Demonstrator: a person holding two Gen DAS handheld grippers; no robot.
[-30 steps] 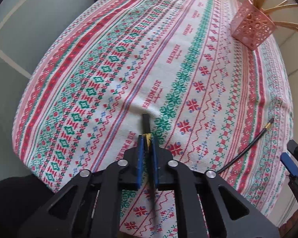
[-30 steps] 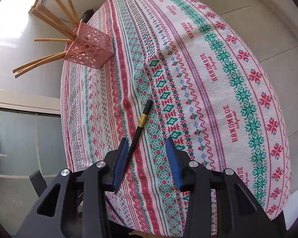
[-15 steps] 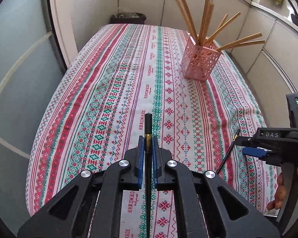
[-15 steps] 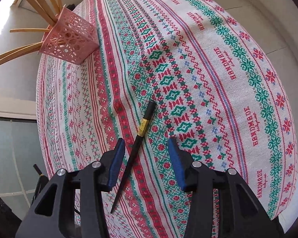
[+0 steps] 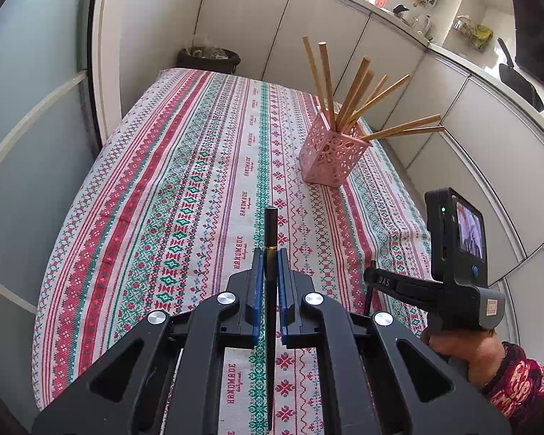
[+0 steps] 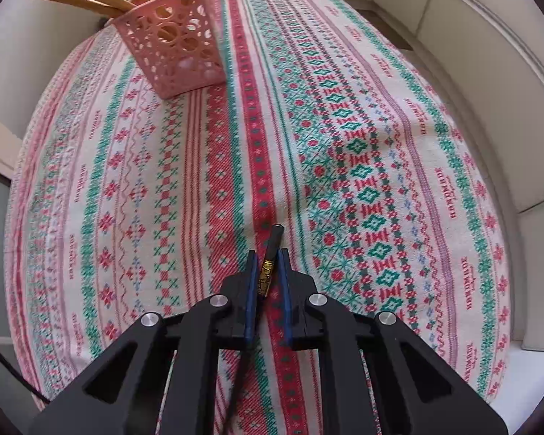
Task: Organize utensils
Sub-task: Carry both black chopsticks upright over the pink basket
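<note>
Left gripper [image 5: 268,253] clenched on a black chopstick [image 5: 271,228], held level above the desk [image 5: 163,217], thick end pointing toward the pink holder [image 5: 332,157]. Right gripper [image 6: 268,257] now closed around the second black chopstick [image 6: 272,244] at its gold band; half a second ago its jaws were spread and the stick lay loose on the cloth. Left view has also tilted up off the desk. Sticks look light, stiff, glossy, likely to pivot in the pads; best gripped near the thick end as here

A patterned red, green and white tablecloth [image 5: 185,188] covers the surface; a pink perforated holder [image 5: 332,156] stands on it.
</note>
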